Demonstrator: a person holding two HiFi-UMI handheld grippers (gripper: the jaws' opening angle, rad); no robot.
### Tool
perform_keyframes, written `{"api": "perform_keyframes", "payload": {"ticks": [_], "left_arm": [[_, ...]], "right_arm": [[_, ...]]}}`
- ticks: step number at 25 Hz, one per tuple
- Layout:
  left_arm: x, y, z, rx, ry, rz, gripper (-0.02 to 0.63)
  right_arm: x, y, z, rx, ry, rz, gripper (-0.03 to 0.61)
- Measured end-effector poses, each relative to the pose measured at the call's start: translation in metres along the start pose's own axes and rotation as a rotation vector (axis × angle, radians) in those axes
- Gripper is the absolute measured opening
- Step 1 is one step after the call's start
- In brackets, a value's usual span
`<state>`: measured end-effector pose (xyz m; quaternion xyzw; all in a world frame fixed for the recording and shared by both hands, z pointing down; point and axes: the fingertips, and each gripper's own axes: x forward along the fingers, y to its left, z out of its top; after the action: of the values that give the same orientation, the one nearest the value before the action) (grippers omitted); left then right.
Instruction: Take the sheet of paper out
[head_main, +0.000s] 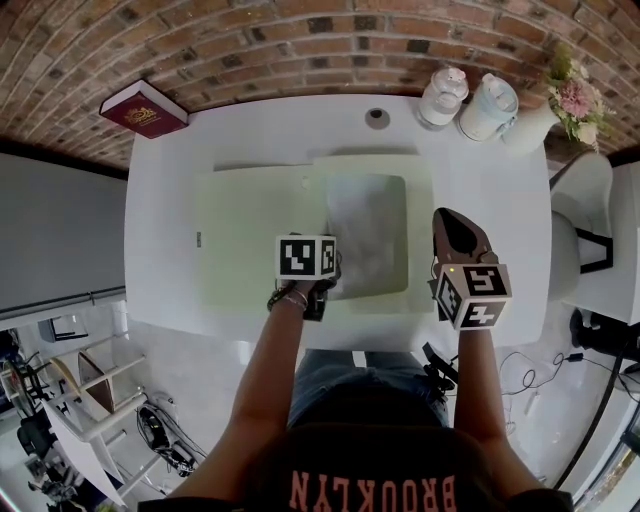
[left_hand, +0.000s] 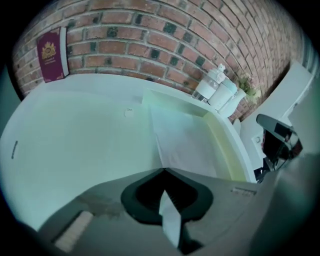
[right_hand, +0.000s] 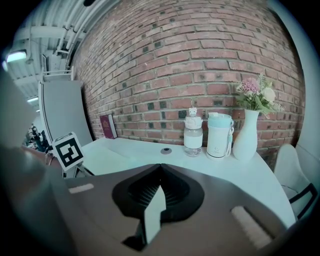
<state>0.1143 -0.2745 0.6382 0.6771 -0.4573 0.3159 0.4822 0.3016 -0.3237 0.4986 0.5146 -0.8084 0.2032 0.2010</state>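
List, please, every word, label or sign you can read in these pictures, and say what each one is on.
"BROOKLYN": on the person's shirt, upside down in the head view.
Book: gold crest and lettering, too small to read.
Cubes: black-and-white square markers only, no words.
Cup: a small mark, too blurred to read.

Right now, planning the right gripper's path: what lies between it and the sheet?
Between right gripper and sheet: only bare green folder, in the head view.

left gripper (left_hand: 163, 171): jaws pinching sheet of paper (left_hand: 182, 145), pointing steeply down | right gripper (right_hand: 160, 165): jaws together, empty
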Motion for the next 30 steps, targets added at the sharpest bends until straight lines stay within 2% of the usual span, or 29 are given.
{"api": "perform_keyframes", "payload": {"ticks": [8, 16, 30], "left_arm": [[-0.015, 0.018, 0.003, -0.085, -0.055, -0.103, 0.002], [-0.03, 0.039, 0.002, -0.075, -0.058, -0.126, 0.002], [-0.057, 0.085, -0.003, -0.089, -0.085, -0.15, 0.002]], "right_arm": [[-0.006, 0.015, -0.001, 0.006, -0.011, -0.009, 0.002], [-0.009, 0.037, 0.0, 0.023, -0.025, -0.051, 0.002], [-0.001, 0.088, 0.009, -0.023, -0.029, -0.056, 0.002]]}}
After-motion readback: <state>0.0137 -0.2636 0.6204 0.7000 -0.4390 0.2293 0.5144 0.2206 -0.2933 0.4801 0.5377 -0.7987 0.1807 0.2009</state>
